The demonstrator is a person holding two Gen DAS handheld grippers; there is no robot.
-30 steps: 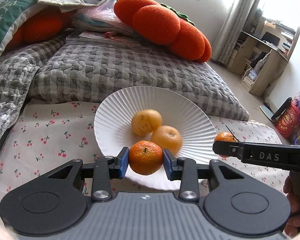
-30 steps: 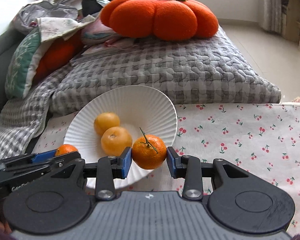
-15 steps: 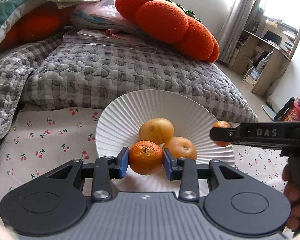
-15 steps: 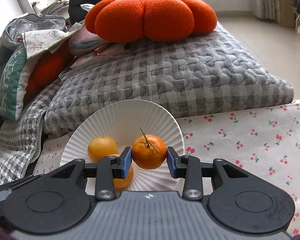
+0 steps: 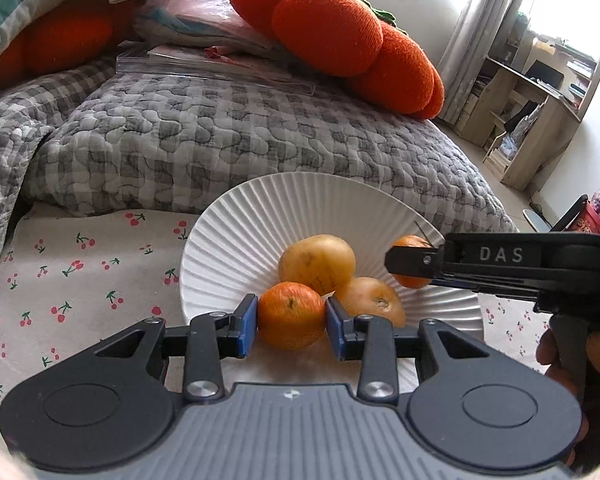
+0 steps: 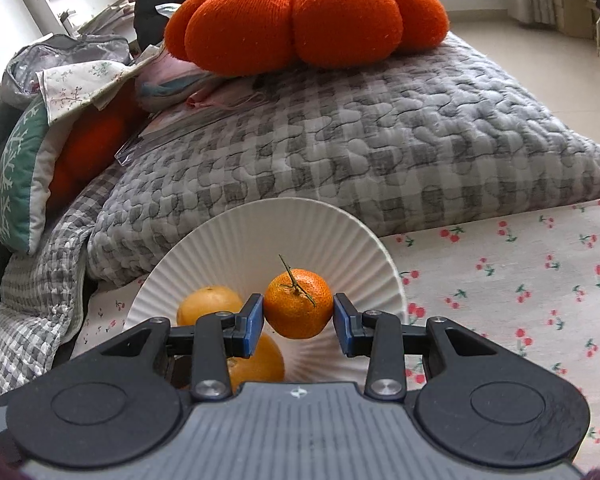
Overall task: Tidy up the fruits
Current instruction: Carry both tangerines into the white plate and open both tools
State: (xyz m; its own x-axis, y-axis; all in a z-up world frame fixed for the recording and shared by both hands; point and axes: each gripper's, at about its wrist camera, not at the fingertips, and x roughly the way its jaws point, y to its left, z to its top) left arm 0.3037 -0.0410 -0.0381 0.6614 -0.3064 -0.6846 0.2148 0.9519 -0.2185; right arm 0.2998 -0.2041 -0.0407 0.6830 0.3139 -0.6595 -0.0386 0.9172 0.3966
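Observation:
My left gripper (image 5: 291,322) is shut on a small orange tangerine (image 5: 291,316), held over the near rim of a white ribbed plate (image 5: 260,216). Two yellow-orange fruits (image 5: 317,263) (image 5: 370,302) lie in the plate. My right gripper (image 6: 299,318) is shut on a stemmed tangerine (image 6: 299,304) above the plate (image 6: 300,228); it also shows in the left wrist view (image 5: 410,258), over the plate's right side. In the right wrist view the two plate fruits (image 6: 209,300) (image 6: 256,362) lie left of and below the gripper.
The plate stands on a cherry-print cloth (image 5: 68,272) (image 6: 520,280). Behind it is a grey checked quilt (image 5: 240,132) with a big orange pumpkin cushion (image 5: 340,36) (image 6: 304,16) on top. Pillows lie at the left (image 6: 20,184); wooden shelves stand far right (image 5: 532,116).
Both grippers have moved in over the plate with their tangerines still held. The right gripper came from the plate's right edge to above its inside.

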